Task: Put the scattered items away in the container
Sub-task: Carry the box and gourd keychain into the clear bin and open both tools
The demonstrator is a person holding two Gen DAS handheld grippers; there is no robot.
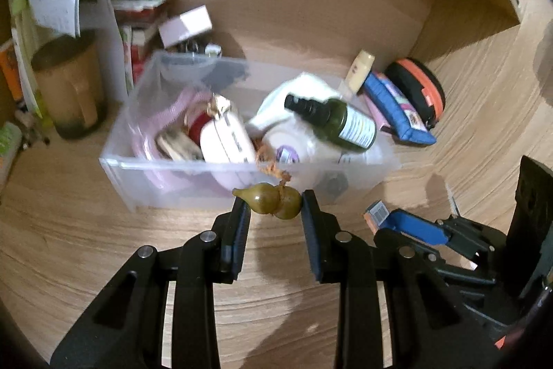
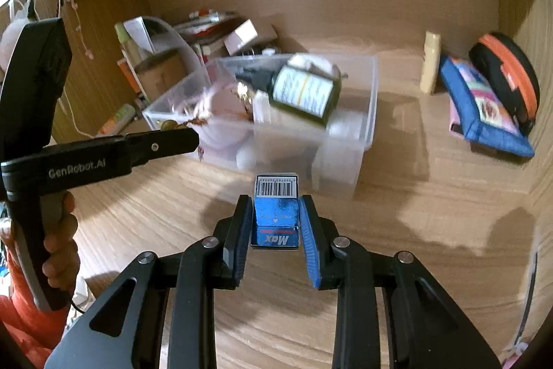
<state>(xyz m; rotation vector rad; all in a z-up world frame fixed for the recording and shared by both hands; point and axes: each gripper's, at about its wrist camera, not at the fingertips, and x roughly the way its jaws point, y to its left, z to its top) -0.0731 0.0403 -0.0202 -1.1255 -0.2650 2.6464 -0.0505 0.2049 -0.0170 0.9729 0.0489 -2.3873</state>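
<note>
Left gripper (image 1: pixel 274 201) pinching gourd charm (image 1: pixel 273 203), wooden desk (image 1: pixel 103 230), clear bin (image 1: pixel 145 168)

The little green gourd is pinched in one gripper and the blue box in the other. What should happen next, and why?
Probably carry the gourd forward over the bin and let go. The left gripper holds it just short of the bin's near wall, its orange cord already draped over the rim. The right gripper can follow with its blue box.
</note>
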